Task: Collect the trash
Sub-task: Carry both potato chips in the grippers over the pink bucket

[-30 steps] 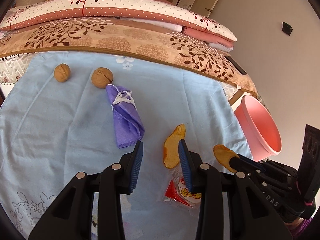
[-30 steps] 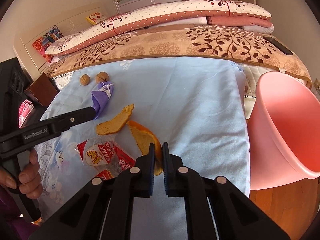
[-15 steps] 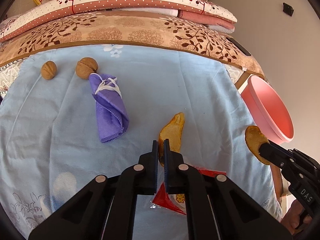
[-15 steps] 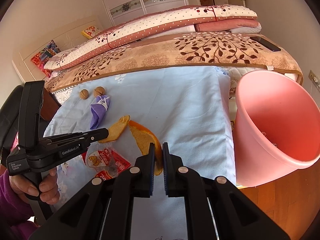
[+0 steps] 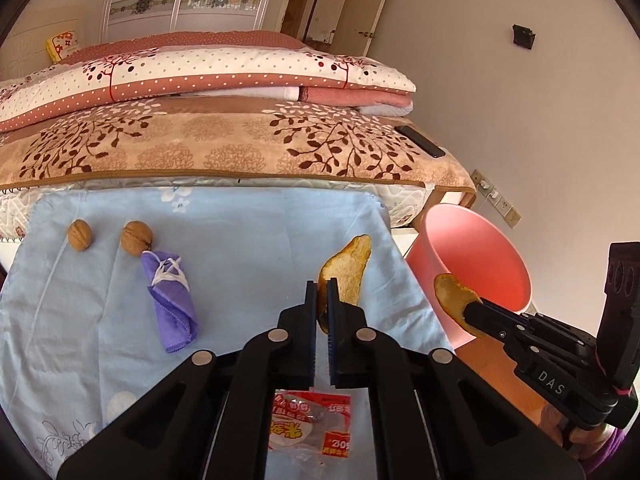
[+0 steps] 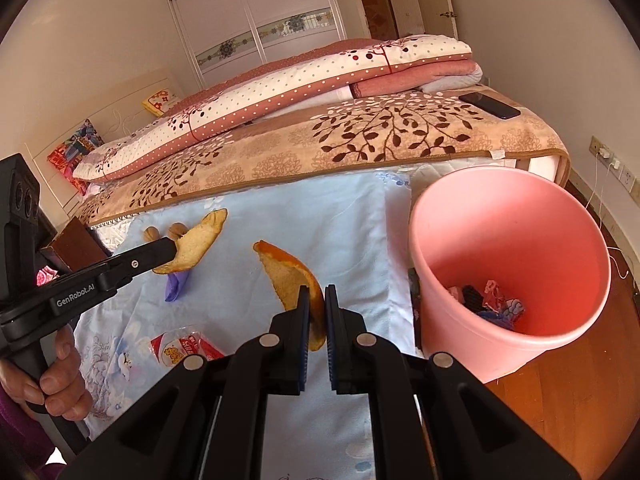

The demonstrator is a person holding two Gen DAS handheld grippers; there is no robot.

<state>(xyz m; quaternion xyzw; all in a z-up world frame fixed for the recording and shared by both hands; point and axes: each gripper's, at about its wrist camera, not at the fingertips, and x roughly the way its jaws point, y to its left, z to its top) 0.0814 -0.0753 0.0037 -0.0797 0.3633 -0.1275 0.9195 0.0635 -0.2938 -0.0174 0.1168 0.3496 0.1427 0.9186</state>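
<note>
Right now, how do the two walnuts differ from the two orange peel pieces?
The walnuts are round, brown and lie on the blue sheet. The orange peel pieces are flat, curved and lifted off it: one in the left tool, one in the right tool. Neither pair is in the pink bin yet.

Snack wrapper (image 5: 310,432) half hidden behind black fingers (image 5: 308,344). Bits in pink bucket (image 6: 460,240) too small to name. Purple cloth (image 6: 176,286) mostly hidden.
</note>
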